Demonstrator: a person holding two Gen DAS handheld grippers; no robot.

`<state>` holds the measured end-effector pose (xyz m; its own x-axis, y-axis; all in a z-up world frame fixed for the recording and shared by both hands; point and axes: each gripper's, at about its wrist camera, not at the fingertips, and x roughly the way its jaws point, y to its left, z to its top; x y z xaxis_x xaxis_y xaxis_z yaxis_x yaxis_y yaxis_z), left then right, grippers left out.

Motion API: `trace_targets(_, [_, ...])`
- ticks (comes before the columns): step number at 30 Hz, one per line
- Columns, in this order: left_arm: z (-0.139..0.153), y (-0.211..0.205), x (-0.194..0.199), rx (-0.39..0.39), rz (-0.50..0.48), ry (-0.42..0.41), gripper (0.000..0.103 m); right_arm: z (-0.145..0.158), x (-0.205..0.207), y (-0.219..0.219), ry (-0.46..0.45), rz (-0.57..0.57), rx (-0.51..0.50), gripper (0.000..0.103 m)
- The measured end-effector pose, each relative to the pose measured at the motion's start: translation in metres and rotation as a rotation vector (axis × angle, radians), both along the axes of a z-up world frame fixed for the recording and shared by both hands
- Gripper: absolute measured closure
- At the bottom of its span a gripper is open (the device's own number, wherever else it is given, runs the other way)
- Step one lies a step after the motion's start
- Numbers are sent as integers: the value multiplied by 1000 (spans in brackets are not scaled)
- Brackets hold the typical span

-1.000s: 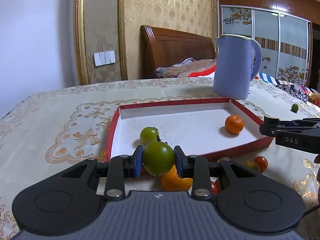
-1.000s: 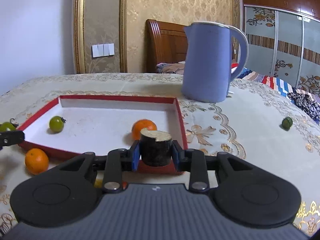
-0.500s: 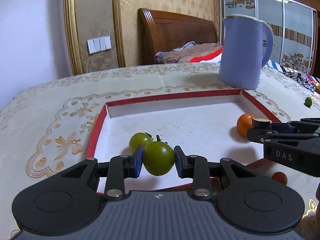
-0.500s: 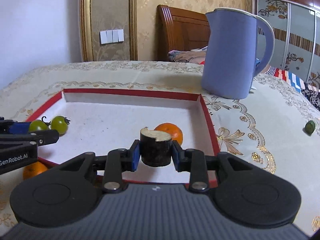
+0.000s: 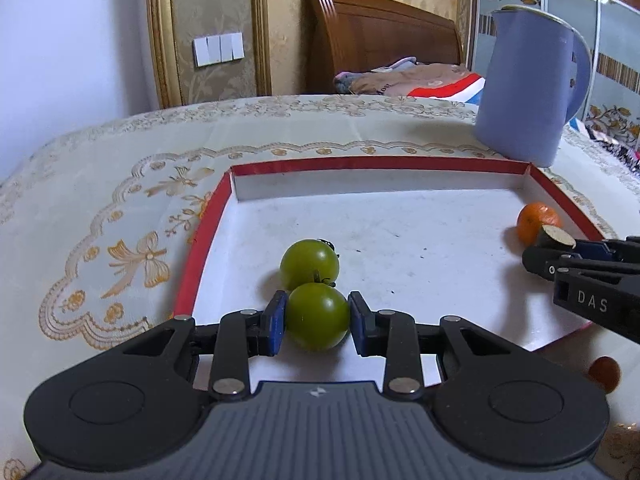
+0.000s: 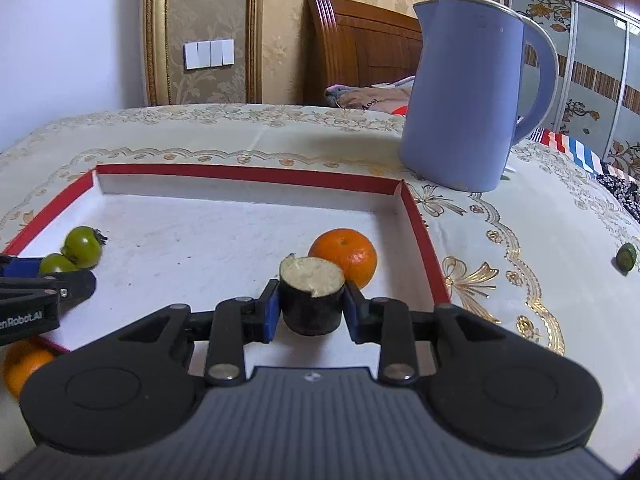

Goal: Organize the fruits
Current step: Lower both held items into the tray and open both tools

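Cream-clothed table: my left claw grips a green tomato low over red tray, touching its twin ahead; right claw clamps dark chunk.

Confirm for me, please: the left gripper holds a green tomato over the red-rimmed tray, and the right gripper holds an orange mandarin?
Not quite. In the right wrist view, the right gripper holds a dark cylindrical chunk with a pale cut top; the orange mandarin sits behind it in the red-rimmed tray. The rest stands.
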<state>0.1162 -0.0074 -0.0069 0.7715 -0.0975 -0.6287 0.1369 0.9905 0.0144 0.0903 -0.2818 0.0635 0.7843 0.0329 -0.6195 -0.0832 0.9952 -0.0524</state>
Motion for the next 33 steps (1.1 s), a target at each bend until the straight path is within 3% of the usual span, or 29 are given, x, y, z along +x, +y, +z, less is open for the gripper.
trace_targets(13, [-1, 1, 6, 8, 16, -11, 69, -5, 20, -2, 20, -34, -9, 72])
trace_targets(15, [-1, 1, 7, 9, 29, -11, 61, -5, 22, -3, 19, -38, -6, 72])
trace_targets(17, [-3, 3, 8, 12, 51, -10, 37, -6, 22, -2, 15, -35, -13, 72])
trace_targets(20, [-2, 4, 8, -1, 49, -4, 35, -6, 21, -1, 15, -34, -21, 71])
trace_targets(24, [-3, 1, 7, 10, 37, -9, 35, -5, 20, -3, 16, -46, -15, 35])
trace_targets(27, [-2, 2, 5, -4, 23, -5, 34, -3, 15, -4, -7, -57, -21, 27])
trace_targets(29, [-1, 3, 3, -17, 19, -10, 29, -2, 12, -4, -24, -61, -35, 21])
trace_targets(33, [2, 9, -4, -38, 28, -34, 28, -1, 5, -7, -45, -75, -26, 19])
